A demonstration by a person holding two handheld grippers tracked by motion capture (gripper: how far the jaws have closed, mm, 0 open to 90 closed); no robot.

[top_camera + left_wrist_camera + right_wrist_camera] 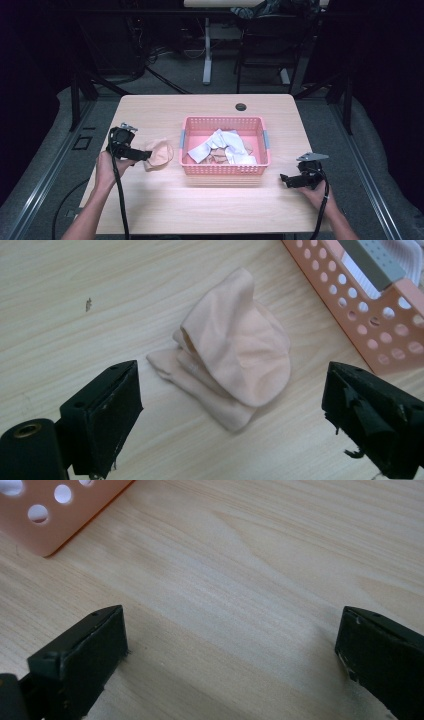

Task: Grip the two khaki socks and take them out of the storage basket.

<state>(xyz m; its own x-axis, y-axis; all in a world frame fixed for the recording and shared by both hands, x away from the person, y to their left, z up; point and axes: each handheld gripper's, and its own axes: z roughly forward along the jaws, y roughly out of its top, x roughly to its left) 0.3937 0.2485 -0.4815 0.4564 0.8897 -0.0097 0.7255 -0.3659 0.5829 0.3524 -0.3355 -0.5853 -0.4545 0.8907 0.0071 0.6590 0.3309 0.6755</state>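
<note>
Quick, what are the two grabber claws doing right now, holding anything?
Left gripper: open, holding nothing; the peach sock lies loose on the table ahead of its jaws.
Right gripper: open, empty, over bare table.

A crumpled peach sock (235, 357) lies between the wide-open tongs (232, 410) (untouched), beside a pink basket (370, 325).

The left hand-held gripper (142, 155) sits in the person's left hand (107, 167), pointing level toward the right with its jaws spread wide and nothing between them. The right hand-held gripper (286, 179), in the right hand (316, 192), points left, jaws likewise wide apart.
</note>
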